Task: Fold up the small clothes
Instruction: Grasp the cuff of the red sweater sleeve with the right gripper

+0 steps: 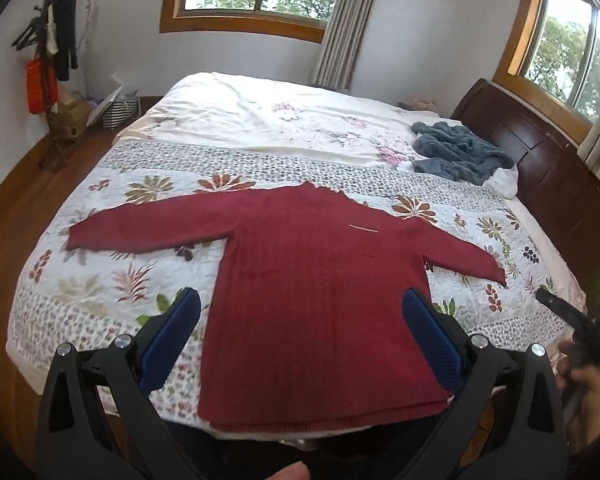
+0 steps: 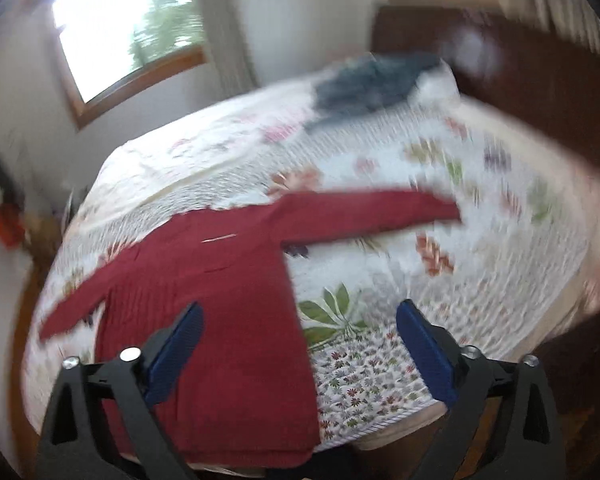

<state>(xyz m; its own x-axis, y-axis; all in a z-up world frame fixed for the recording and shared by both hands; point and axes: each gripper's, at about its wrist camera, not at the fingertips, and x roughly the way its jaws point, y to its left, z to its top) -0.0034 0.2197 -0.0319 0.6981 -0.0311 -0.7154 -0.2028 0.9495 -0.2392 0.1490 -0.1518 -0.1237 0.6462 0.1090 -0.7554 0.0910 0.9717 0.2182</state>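
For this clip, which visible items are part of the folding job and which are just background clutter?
Job:
red sweater, spread flat on the quilt
left gripper, open
right gripper, open

Lying about:
blue-grey garment, crumpled near the headboard
coat rack in the corner

Left tongs (image 1: 300, 312) spread wide, empty, hovering above the sweater's (image 1: 320, 280) hem. Right tongs (image 2: 298, 328) gape too, empty, off the sweater's right edge.

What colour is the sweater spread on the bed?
Dark red sweater, clearest in the left wrist view.
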